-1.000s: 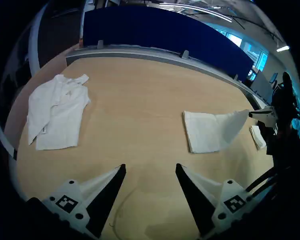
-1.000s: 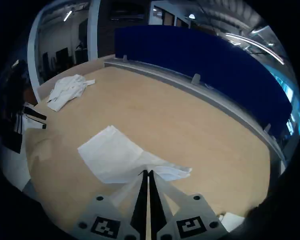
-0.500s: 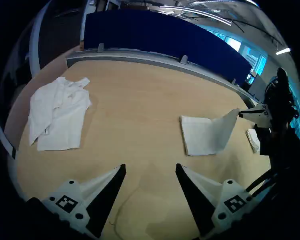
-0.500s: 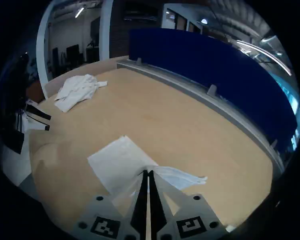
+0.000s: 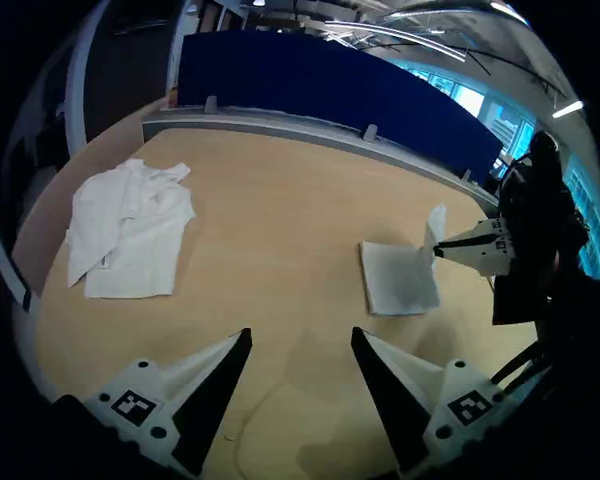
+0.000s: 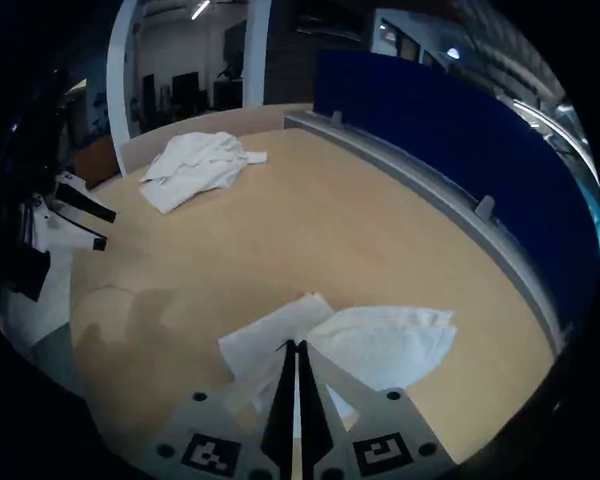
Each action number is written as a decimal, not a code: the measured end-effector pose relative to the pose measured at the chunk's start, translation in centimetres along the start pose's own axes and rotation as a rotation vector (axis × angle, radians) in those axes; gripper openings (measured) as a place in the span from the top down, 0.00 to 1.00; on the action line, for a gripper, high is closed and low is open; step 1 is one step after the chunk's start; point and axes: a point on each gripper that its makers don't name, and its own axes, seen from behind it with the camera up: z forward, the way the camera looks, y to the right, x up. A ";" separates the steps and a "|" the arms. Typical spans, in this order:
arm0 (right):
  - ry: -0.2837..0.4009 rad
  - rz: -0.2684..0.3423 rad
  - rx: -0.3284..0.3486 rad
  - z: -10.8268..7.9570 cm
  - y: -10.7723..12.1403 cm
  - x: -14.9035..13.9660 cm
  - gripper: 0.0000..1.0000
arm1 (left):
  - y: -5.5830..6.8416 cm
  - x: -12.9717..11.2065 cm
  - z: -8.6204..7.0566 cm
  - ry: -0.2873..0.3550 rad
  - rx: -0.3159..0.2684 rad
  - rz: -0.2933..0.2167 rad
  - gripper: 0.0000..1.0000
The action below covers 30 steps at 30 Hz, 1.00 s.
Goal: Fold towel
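White cloth, status note: the towel (image 5: pixel 396 280) lies on the light wood table (image 5: pixel 284 192), toward your right side, well apart from the crumpled white garment (image 5: pixel 128 232) on the far left. Most of it rests flat as a compact rectangle. One flap stands up off the flat part and runs to the tip of your right gripper (image 6: pixel 294 346).

Right gripper: fingers pressed together with the towel's edge pinched between them; in the right gripper view the cloth drapes to both sides of the closed tips. The stacked edges on the bulkier side suggest several layers are already made, so judge at least one fold as done.

Left gripper (image 5: pixel 300 334): fingers spread apart, nothing between them, hovering over bare table short of the towel and not touching it.

Progress estimate: you are midway through the current fold. The flap is raised roughly upright but not yet laid over the lower layer.

Remaining, as judged:
- carry the flap across and set it down
- match the edges
- let go with the right

Whether another fold is needed after that, you cannot tell from these views.
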 end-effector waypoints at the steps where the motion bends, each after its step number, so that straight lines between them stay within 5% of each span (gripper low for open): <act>1: -0.006 -0.003 0.008 0.5 -0.4 -0.2 0.98 | -0.1 0.0 -0.1 0.001 0.003 -0.001 0.08; 8: -0.055 -0.004 0.059 3.5 -3.0 -2.1 0.98 | -0.6 -0.6 -0.7 0.003 0.015 -0.016 0.08; 16: -0.074 0.014 0.066 4.5 -3.4 -2.8 0.96 | -0.8 -1.1 -0.3 -0.001 0.016 -0.022 0.08; 20: -0.068 0.026 0.071 4.6 -3.4 -2.8 0.85 | -0.9 -1.1 -0.1 -0.003 0.016 -0.026 0.08; 25: -0.052 0.033 0.091 4.2 -3.7 -2.6 0.38 | -0.8 -0.9 0.0 -0.003 0.016 -0.027 0.08; 30: -0.051 0.036 0.078 3.9 -3.2 -2.8 0.30 | -0.7 -0.8 0.1 -0.002 0.016 -0.023 0.08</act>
